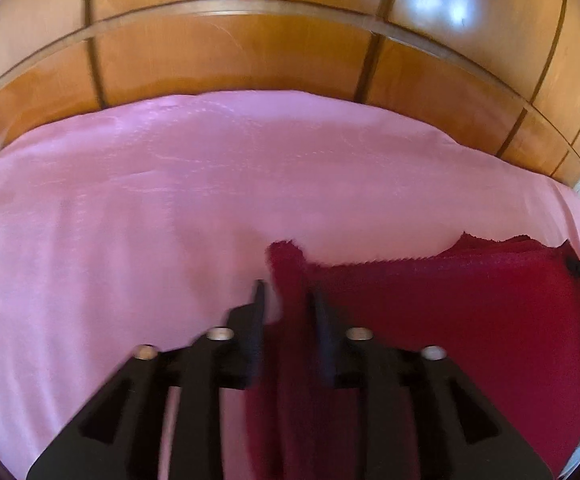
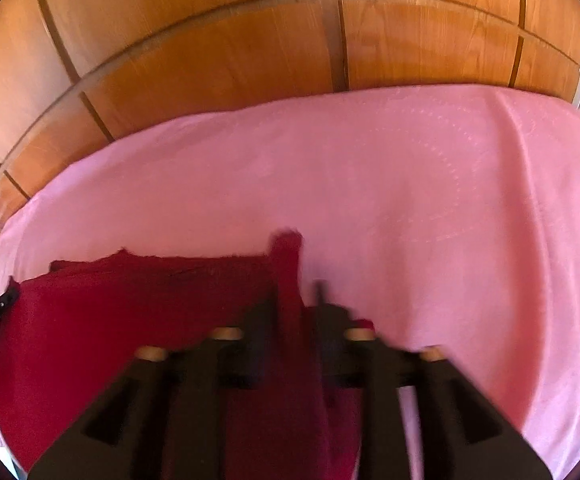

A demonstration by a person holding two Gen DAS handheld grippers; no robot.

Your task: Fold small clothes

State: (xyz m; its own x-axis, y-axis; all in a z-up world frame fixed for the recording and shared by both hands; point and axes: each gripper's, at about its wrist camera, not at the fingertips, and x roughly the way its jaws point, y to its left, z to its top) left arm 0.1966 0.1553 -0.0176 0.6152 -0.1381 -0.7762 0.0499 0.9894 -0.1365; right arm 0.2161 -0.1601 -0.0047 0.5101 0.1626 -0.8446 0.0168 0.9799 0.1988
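Dark red cloth (image 1: 450, 320) spread on pink sheet (image 1: 130, 200). Left gripper (image 1: 286, 300) and right gripper (image 2: 296, 300) both parted, corner between pads, unpinched.

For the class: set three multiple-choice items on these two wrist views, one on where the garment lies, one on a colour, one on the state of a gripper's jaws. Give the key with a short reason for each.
1. Where does the red garment lie?
A. on the pink sheet
B. on a bare wooden floor
C. inside a basket

2. What colour is the panelling behind the bed?
A. white
B. orange-brown wood
C. grey

3. How do the jaws of the left gripper stand?
A. clamped tight with no gap
B. out of view
C. apart, with a corner of red cloth between them

Key:
1 A, the garment spreads flat over the sheet in both views.
2 B, wood grain and dark seams show above the sheet.
3 C, the left wrist view shows a gap between the two fingers, with the cloth corner standing in it.
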